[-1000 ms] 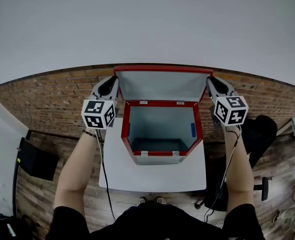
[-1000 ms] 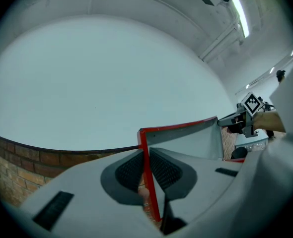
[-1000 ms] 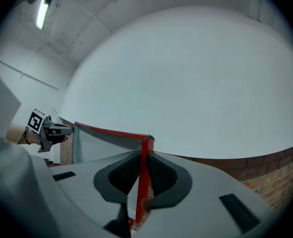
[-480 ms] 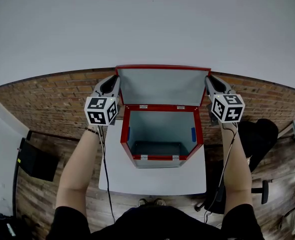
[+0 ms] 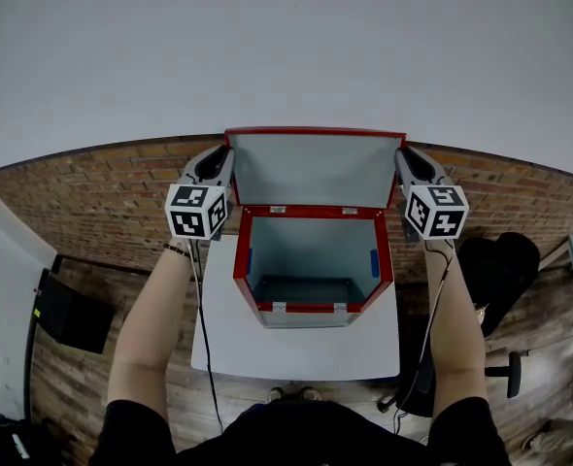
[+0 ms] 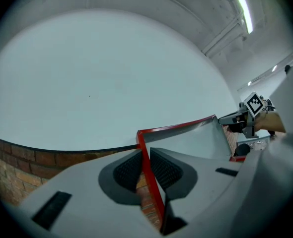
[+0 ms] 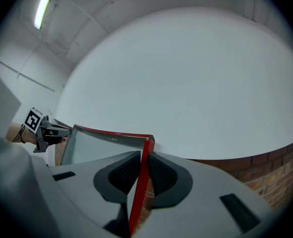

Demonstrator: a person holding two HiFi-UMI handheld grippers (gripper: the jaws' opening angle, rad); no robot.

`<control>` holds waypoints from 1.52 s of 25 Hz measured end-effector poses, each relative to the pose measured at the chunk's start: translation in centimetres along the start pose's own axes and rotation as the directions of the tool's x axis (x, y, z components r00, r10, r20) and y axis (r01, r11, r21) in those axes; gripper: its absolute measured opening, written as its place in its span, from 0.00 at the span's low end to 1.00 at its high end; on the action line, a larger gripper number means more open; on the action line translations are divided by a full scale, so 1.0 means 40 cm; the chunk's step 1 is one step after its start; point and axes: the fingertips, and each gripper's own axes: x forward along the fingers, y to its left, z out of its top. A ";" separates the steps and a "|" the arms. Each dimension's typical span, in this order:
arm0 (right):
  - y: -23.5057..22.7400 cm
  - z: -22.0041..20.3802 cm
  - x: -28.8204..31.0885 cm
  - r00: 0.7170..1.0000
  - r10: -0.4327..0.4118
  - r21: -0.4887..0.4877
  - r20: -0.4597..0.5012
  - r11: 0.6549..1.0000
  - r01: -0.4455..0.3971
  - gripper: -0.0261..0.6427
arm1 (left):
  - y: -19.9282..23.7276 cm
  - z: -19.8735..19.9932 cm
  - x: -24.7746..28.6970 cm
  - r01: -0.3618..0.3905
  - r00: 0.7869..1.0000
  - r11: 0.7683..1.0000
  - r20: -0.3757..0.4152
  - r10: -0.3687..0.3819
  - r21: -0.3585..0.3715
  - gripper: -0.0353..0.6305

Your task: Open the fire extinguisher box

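Note:
The red fire extinguisher box (image 5: 241, 260) stands on a white table with its inside bare and grey. Its lid (image 5: 314, 166) is swung up and stands nearly upright behind it. My left gripper (image 5: 221, 168) is shut on the lid's left red edge (image 6: 147, 172), which runs between the ribbed pads (image 6: 129, 170). My right gripper (image 5: 405, 167) is shut on the lid's right red edge (image 7: 139, 192) in the same way. From each gripper view the other gripper shows across the lid: the right gripper (image 6: 238, 119) and the left gripper (image 7: 54, 131).
The white table (image 5: 296, 343) stands against a brick wall topped by a plain pale wall. A black case (image 5: 68, 311) lies on the wooden floor at left. A black chair (image 5: 500, 260) stands at right. A cable (image 5: 205, 343) hangs from the left gripper.
Both grippers have shifted slightly inward and upward with the lid still gripped. The lid stands a little more upright than before.

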 end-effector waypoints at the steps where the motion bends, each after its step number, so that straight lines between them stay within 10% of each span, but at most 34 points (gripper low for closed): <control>1: -0.001 0.000 -0.006 1.000 -0.005 -0.004 0.003 1.000 0.005 0.13 | 0.000 0.002 -0.002 0.002 1.000 1.000 -0.003 -0.002 0.004 0.19; 19: 0.210 0.065 -0.423 0.991 0.070 0.030 0.113 0.997 -0.073 0.09 | -0.197 0.067 -0.431 0.097 0.979 0.995 0.182 -0.095 -0.002 0.16; 38: 0.543 -0.155 -0.625 0.977 0.211 0.077 0.017 0.974 -0.211 0.07 | -0.439 -0.138 -0.657 0.207 0.976 0.973 0.087 -0.199 -0.098 0.13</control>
